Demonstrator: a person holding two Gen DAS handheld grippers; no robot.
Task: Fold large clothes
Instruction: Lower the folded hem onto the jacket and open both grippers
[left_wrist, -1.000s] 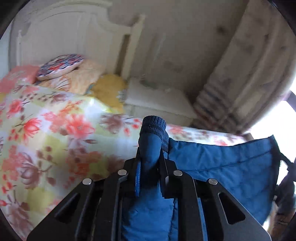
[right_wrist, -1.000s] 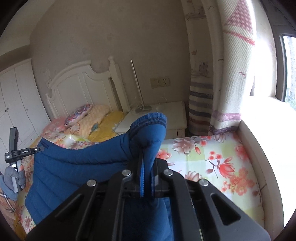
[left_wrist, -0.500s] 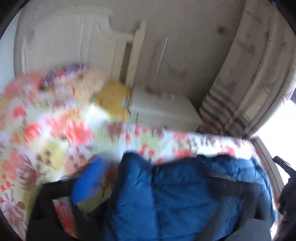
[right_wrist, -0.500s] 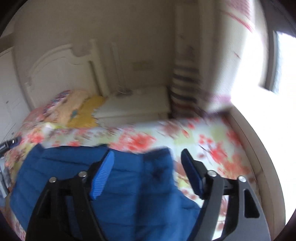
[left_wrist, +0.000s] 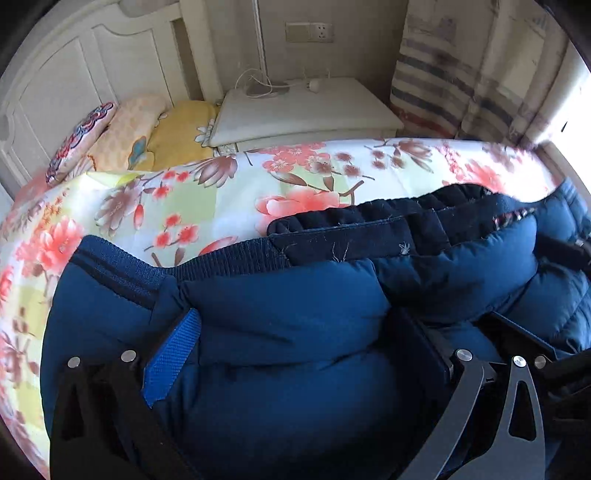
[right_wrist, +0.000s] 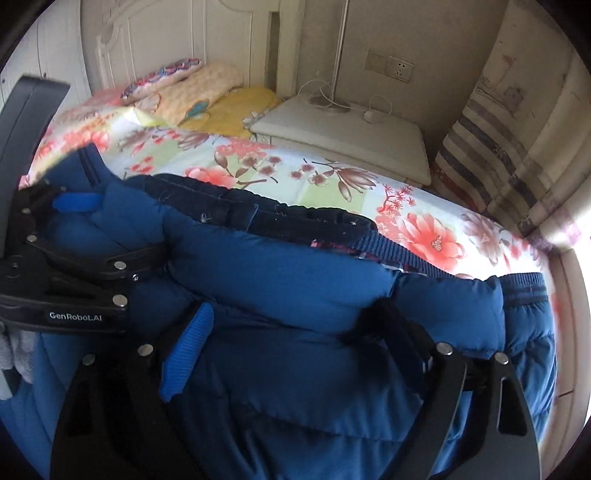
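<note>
A blue puffer jacket (left_wrist: 295, 314) lies bunched across the floral bedspread (left_wrist: 221, 192), its dark navy collar (left_wrist: 369, 229) on top and a ribbed cuff (left_wrist: 110, 269) at the left. My left gripper (left_wrist: 295, 350) stands wide open low over the jacket, padding bulging up between its fingers, pads not pressing. My right gripper (right_wrist: 291, 332) hovers over the jacket (right_wrist: 295, 280) further right. Its jaws are opening, fabric lies between them, and nothing is gripped. The right wrist view also shows the left gripper (right_wrist: 110, 229) at the left edge, open.
Pillows (left_wrist: 122, 133) lie against the white headboard (left_wrist: 74, 74). A white nightstand (right_wrist: 343, 129) with a lamp base and cable stands beside the bed. A striped curtain (right_wrist: 491, 147) hangs at the right, where the bed meets a window ledge.
Both grippers were shut on raised blue cuffs one second ago. They have opened, let the cuffs go, and dropped down and forward onto the jacket, which now lies on the bed.
</note>
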